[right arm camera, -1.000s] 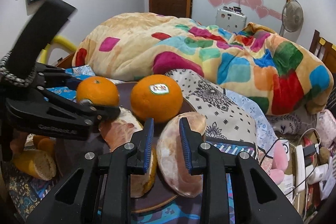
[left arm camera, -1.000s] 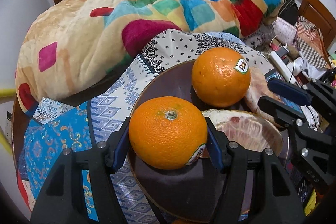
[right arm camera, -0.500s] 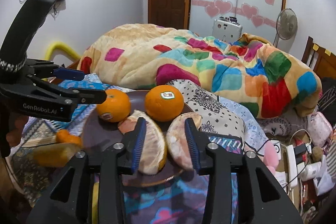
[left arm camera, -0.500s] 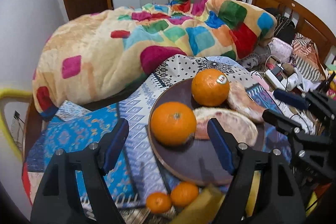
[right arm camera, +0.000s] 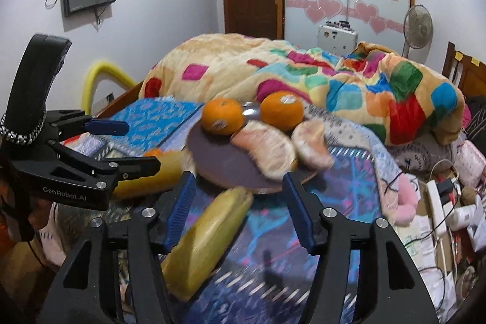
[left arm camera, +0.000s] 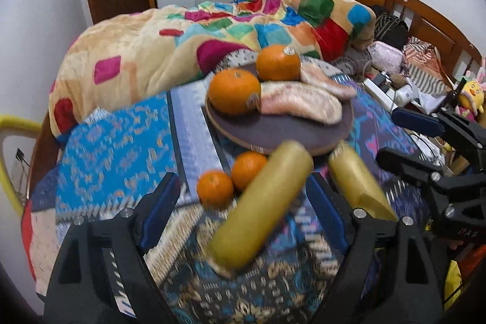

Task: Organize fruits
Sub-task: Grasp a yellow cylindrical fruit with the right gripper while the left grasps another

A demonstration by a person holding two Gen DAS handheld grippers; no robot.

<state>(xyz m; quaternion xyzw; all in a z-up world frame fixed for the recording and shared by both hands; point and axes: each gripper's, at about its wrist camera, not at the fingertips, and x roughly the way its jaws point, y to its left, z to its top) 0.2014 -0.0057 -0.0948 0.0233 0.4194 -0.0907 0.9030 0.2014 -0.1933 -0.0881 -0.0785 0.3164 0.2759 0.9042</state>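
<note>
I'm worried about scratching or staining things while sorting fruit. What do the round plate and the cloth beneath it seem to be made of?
The round plate looks like wood: dark matte brown top, paler tan edge showing at its rim. It could be a coated board; blur leaves that open. The cloth beneath looks like woven printed fabric in blue patchwork patterns, soft and matte, lying with slight folds.

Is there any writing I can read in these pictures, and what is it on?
"GenRobot.AI": on the side of the left gripper, seen from the right wrist.
A few embossed letters on the right gripper: too blurred to read.
Stickers on the two oranges on the plate: too blurred.
</note>
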